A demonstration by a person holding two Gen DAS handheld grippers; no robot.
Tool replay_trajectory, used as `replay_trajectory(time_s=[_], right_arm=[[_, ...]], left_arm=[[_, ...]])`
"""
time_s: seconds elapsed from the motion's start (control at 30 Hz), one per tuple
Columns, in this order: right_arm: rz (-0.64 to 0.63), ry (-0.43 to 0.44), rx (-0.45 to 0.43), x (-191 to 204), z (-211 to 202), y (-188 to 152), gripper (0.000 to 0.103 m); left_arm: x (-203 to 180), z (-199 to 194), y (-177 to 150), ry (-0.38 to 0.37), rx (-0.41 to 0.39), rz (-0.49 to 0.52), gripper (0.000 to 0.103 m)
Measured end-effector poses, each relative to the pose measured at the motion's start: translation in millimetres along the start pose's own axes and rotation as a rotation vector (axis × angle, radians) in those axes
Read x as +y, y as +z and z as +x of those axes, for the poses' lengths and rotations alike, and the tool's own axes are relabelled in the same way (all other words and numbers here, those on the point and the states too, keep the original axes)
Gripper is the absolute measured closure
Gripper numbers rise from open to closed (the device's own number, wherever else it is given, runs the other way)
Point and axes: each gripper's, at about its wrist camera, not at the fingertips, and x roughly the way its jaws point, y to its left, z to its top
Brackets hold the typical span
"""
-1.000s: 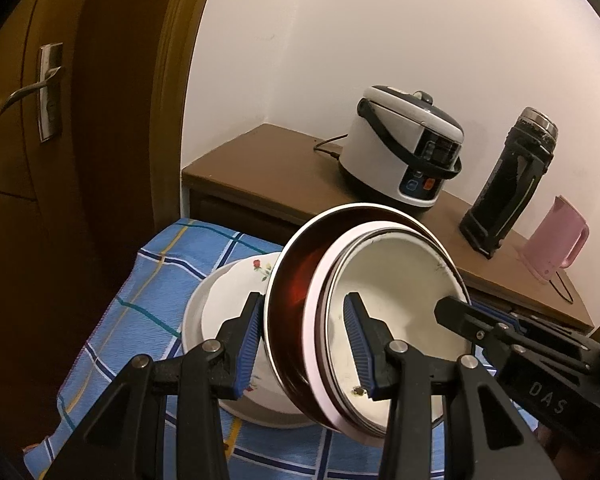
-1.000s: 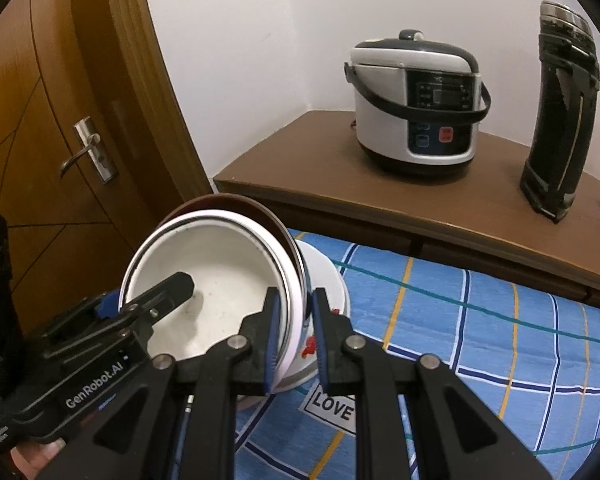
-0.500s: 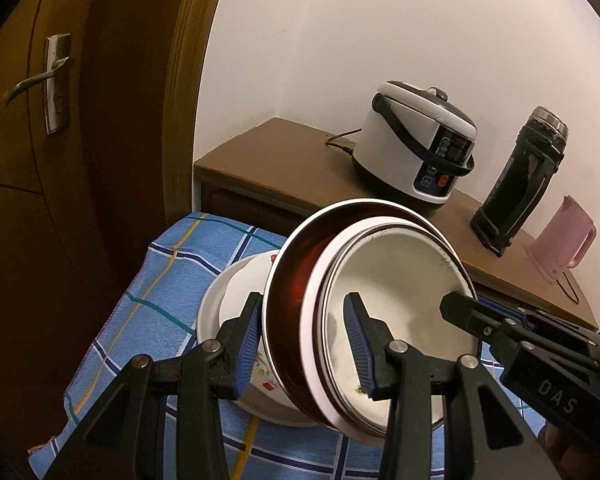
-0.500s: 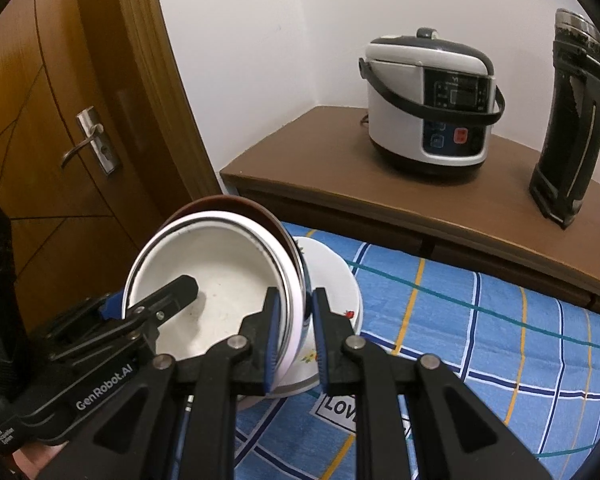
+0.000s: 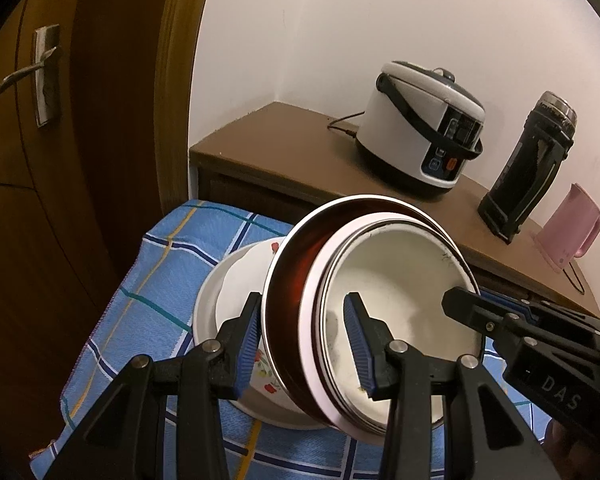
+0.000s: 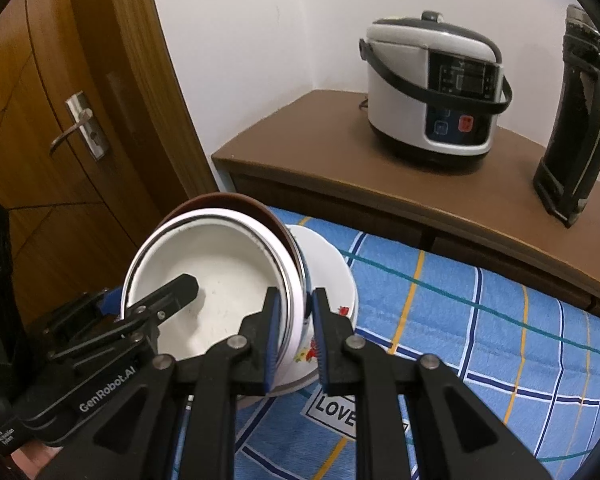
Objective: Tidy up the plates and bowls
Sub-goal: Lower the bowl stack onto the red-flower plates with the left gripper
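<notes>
Between both tools, a nested stack of bowls hangs tilted, mouth toward the cameras, just above a floral white bowl resting on the blue checked cloth. Left gripper clamps the stack's near rim, one pad outside, one inside the cream bowl. Right gripper pinches the opposite rim, jaws nearly closed. Two-sided hold probably keeps the stack steady for lowering into the floral bowl. Count: three nested bowls visible in the stack (dark red outer, pink-rimmed middle, cream inner), one floral bowl beneath. Beyond the tools: one rice cooker, one black flask, one pink jug.
</notes>
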Motion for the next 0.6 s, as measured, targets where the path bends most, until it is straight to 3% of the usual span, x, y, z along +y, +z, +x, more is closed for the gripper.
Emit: replay_trajectory(time_s=[0.6], right_arm=[[-0.013,-0.011,0.140,-12,35,13,0.087]], left_arm=[[1,29,1,-0.012,0.135,-0.008,0.059]])
